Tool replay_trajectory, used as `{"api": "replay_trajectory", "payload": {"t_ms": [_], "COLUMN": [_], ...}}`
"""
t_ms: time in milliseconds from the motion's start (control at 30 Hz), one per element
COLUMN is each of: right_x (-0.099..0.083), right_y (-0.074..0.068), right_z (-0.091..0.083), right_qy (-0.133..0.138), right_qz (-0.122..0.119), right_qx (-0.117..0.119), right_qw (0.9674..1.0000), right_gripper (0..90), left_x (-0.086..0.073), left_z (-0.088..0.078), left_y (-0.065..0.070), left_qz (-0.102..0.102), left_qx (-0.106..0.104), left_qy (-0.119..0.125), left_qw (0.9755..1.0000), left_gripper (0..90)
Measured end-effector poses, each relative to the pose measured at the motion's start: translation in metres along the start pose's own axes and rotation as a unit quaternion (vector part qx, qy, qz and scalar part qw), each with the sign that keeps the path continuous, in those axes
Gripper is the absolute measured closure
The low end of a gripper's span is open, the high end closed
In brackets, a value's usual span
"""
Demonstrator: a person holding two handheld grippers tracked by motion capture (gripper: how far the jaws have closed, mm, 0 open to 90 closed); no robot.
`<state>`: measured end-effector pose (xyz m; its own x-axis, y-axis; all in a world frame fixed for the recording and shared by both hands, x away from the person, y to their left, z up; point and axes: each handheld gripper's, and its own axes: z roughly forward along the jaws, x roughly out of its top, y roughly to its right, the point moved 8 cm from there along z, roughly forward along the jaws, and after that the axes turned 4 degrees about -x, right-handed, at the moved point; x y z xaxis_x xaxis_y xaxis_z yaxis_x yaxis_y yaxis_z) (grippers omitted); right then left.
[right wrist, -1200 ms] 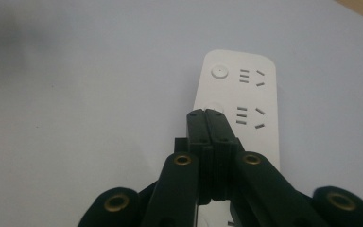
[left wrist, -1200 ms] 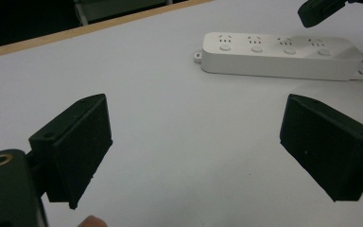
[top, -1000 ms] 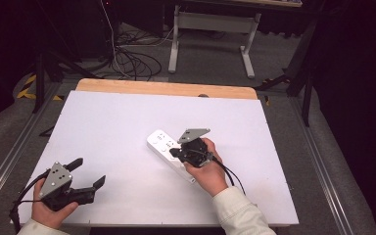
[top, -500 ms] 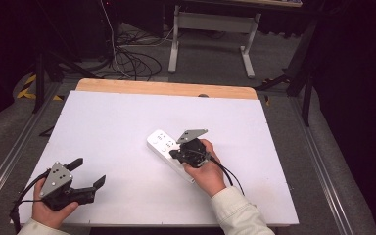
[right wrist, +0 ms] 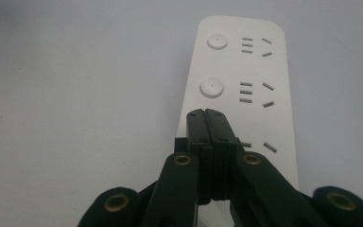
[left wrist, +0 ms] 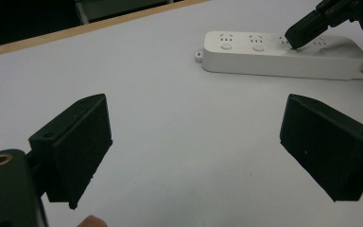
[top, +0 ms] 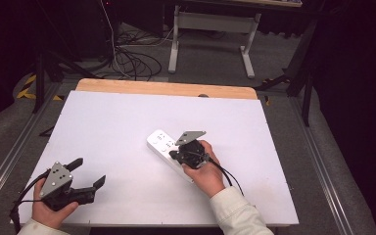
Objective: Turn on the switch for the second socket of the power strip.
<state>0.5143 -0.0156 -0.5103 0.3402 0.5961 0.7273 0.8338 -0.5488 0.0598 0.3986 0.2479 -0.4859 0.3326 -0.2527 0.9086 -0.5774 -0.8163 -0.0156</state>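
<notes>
Power strip [top: 169, 151] lies mid-desk [top: 107, 127]. Right gripper view shows the right hand-held gripper [right wrist: 206, 115] pressed closed atop it, gripping nothing; the high view shows the left hand-held gripper [top: 88, 172] wide open, well apart.

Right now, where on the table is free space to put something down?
The far half of the white table, between the wooden edge and the power strip, is bare. So is the patch between the left gripper and the strip. Around the right gripper, pressing on the strip, it is crowded.
</notes>
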Motion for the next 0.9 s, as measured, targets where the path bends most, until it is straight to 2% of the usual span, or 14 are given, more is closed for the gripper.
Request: {"api": "replay_trajectory", "payload": {"t_ms": [433, 900], "right_x": [-0.0007, -0.0018], "right_y": [-0.0016, -0.0022], "right_z": [0.0011, 0.0018], "right_qy": [-0.002, -0.004], "right_qz": [-0.015, -0.006], "right_qx": [-0.014, -0.017], "right_qw": [0.9998, 0.9998], "right_gripper": [90.0, 90.0], "left_x": [-0.0001, 0.0000], "left_z": [0.0000, -0.0001], "left_y": [0.0001, 0.0004], "left_qz": [0.000, 0.001], "left_qx": [0.000, -0.001], "left_qy": [0.000, 0.000], "left_qw": [1.0000, 1.0000], "left_gripper": [10.3, 10.3]}}
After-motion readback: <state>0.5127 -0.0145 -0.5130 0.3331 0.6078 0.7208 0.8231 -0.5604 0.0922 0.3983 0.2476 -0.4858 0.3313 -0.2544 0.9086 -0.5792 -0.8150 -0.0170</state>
